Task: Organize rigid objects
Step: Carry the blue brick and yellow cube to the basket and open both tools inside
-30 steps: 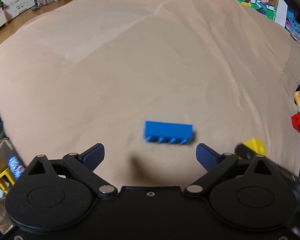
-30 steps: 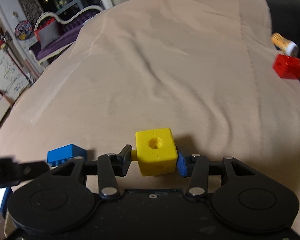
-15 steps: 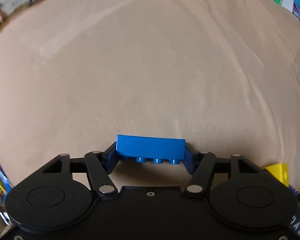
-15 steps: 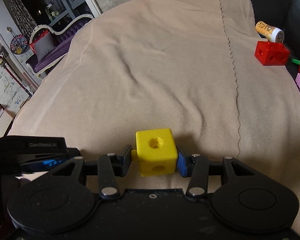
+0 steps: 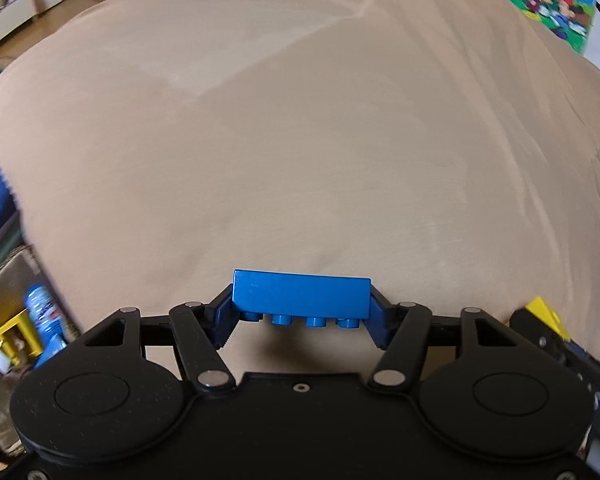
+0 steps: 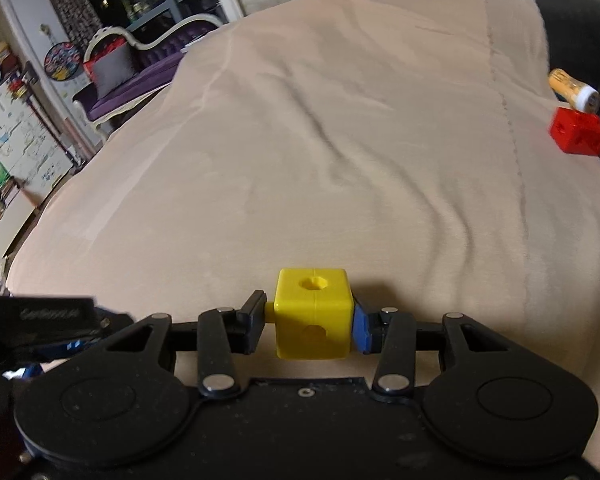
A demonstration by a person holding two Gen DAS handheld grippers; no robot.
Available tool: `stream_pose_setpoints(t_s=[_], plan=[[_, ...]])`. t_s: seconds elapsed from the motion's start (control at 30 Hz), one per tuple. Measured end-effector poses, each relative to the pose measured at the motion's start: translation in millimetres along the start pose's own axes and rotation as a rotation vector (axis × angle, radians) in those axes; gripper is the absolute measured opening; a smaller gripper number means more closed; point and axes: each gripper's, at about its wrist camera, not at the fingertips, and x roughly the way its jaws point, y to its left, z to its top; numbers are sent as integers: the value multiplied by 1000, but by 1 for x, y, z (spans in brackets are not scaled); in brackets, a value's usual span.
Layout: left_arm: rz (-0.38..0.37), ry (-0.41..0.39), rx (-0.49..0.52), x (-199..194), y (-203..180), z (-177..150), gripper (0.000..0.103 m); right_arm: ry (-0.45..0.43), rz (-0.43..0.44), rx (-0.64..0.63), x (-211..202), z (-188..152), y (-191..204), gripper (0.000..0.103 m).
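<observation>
My left gripper (image 5: 302,312) is shut on a long blue brick (image 5: 302,295), studs facing down toward me, held just above the tan blanket (image 5: 300,140). My right gripper (image 6: 311,326) is shut on a yellow cube (image 6: 311,314) with round holes in its faces, also just above the blanket. The yellow cube also shows at the right edge of the left wrist view (image 5: 544,314). The left gripper's body shows at the lower left of the right wrist view (image 6: 40,320).
A red cube (image 6: 579,136) and an orange bottle with a white cap (image 6: 574,90) lie at the blanket's right edge. Picture books (image 5: 552,4) lie at the far right. A small bottle (image 5: 44,312) and a yellow toy (image 5: 16,336) sit off the left side.
My left gripper came down over the blue brick, closed on it and lifted it slightly. My right gripper kept its hold on the yellow cube and shifted a little.
</observation>
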Motion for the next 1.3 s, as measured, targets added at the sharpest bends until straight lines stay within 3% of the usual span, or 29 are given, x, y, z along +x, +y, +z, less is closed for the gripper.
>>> stream_pose_setpoints(t_s=[0.33,0.5,0.77,1.0,1.17,1.3], plan=[[19,-17,-93,-29,61,-17,59,23,-24,-59,0,-5,29,43],[27,-26,-155,-43,96,-30,59,37,34,-119,-7,-9,58,43],[124,-65,-273,-75,179,-51,59,131,216,-262,-13,-37,149,43],[215,-58,-450,-91,261,-78,59,234,375,-411,-20,-71,241,43],[238,-37,-550,-88,300,-95,59,294,421,-502,-21,-100,302,43],[216,-14,-597,-80,314,-109,59,331,405,-577,-11,-122,332,43]])
